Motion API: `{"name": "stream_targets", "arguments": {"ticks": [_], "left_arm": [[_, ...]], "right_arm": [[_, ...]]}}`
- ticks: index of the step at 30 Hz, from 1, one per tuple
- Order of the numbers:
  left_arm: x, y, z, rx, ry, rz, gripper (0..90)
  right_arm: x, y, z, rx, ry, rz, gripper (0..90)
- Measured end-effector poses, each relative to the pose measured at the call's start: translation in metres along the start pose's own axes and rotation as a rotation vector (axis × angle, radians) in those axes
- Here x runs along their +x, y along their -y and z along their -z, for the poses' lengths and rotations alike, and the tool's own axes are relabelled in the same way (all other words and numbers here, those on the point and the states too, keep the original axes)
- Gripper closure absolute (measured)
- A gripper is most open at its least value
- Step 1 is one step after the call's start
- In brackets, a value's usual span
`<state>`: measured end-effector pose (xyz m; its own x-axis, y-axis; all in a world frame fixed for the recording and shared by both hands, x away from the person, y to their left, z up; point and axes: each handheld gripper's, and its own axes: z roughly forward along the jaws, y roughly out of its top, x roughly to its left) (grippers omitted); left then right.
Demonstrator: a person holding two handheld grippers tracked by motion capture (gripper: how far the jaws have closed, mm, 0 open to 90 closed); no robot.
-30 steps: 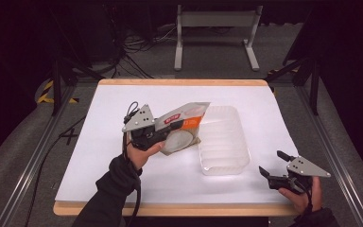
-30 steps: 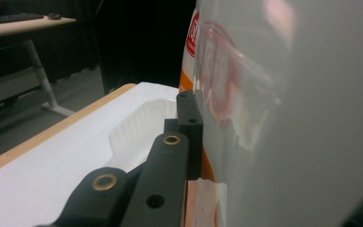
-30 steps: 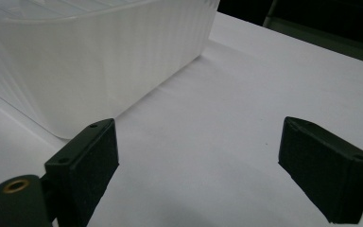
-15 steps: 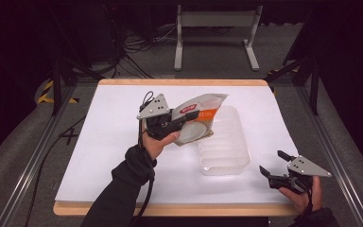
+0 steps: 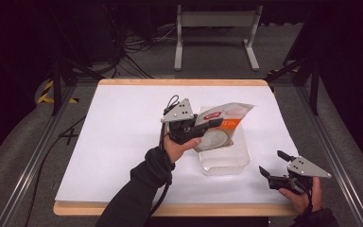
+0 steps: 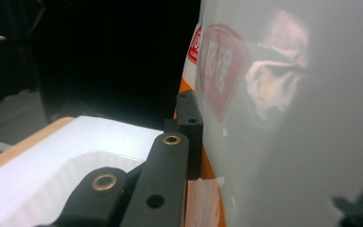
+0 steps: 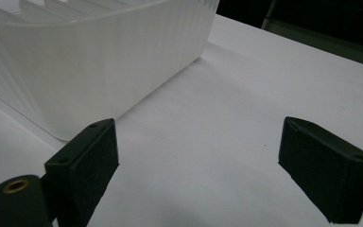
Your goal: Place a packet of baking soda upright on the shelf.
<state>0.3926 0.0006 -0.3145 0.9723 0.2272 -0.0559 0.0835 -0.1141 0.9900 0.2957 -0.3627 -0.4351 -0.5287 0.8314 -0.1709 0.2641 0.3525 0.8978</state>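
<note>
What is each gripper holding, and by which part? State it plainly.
The left gripper is shut on the white and orange food pouch, pinching its lower side edge above the clear plastic tray. The right gripper is open, holding nothing.

Glossy plastic-film pouch point(image 5: 222, 124), white with orange print; translucent ribbed plastic tray point(image 5: 222, 158), matt; smooth white matt table cover point(image 5: 123, 137) with wood edging; matt black gripper pads point(image 7: 87, 156).

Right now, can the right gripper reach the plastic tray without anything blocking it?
Probably yes. The right gripper is open and points at the near corner of the plastic tray, with bare white table between them. The left gripper holds the bag above the tray, clear of that corner.
</note>
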Motion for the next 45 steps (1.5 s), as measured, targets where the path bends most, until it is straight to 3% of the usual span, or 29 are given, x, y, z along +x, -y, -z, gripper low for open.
{"name": "stream_targets", "arguments": {"ticks": [6,10,13,19,26,34,40,45], "left_arm": [[-0.006,0.01,-0.012,-0.019,0.056,0.022,89.5],[-0.008,0.016,-0.02,-0.016,0.068,0.023,89.6],[-0.008,0.023,-0.025,-0.015,0.079,0.04,89.5],[-0.006,0.036,-0.03,-0.058,0.114,0.084,89.5],[-0.007,0.033,-0.031,-0.073,0.13,0.05,89.5],[0.001,0.032,-0.031,-0.077,0.093,0.057,89.5],[0.001,0.025,-0.034,-0.087,0.105,0.045,89.5],[0.002,0.031,-0.039,-0.094,0.128,0.056,89.5]], "right_arm": [[0.0,0.0,0.0,0.002,0.001,-0.002,13.2],[0.0,0.0,0.0,0.006,-0.002,0.001,13.2],[0.001,0.0,0.0,0.006,-0.005,0.005,13.2],[0.001,0.0,-0.001,0.008,-0.008,0.004,13.2],[0.002,0.0,-0.001,0.01,-0.013,0.008,13.1],[0.003,0.0,-0.002,0.018,-0.019,0.011,13.0],[0.004,0.001,-0.003,0.028,-0.028,0.019,12.9],[0.004,0.001,-0.004,0.03,-0.031,0.022,12.9]]}}
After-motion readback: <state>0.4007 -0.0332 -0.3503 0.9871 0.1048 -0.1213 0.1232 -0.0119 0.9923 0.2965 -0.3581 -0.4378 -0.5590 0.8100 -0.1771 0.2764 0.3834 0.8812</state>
